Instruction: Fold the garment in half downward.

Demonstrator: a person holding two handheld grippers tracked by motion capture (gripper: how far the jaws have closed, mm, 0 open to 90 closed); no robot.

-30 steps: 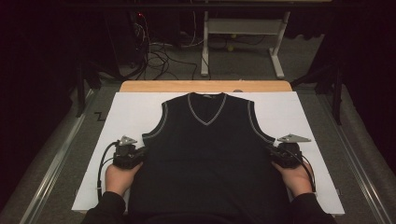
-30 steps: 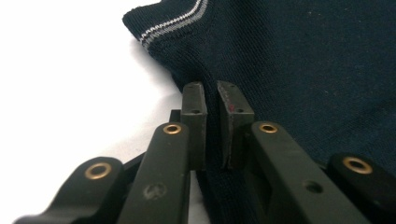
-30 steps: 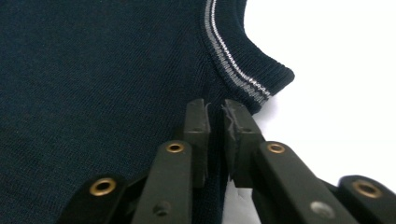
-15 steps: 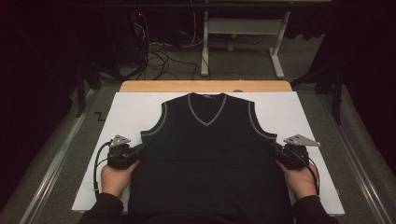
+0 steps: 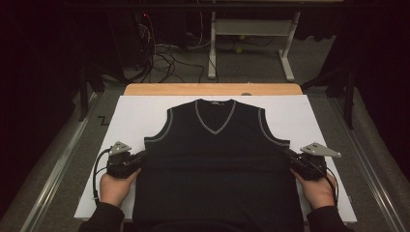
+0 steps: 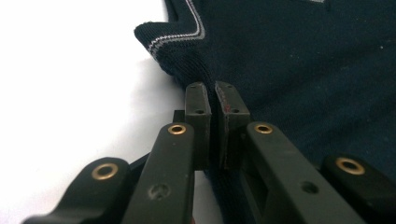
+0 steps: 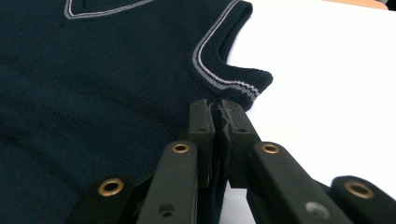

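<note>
The left gripper [image 6: 212,100] has its jaws nearly together, pinching the side edge of the vest [image 6: 299,60] just below the armhole; in the high view that gripper [image 5: 140,159] sits at the vest's [image 5: 217,169] left edge, held by the left hand [image 5: 115,187]. The right gripper [image 7: 218,116] is likewise closed to a thin gap on the opposite side edge of the vest [image 7: 93,84], just under the striped armhole trim; in the high view it [image 5: 291,157] meets the right edge, with the right hand [image 5: 319,191] behind it. The vest lies flat, front up, V-neck pointing away from the person, on a white sheet [image 5: 125,121] that covers most of the table [image 5: 159,89].
</note>
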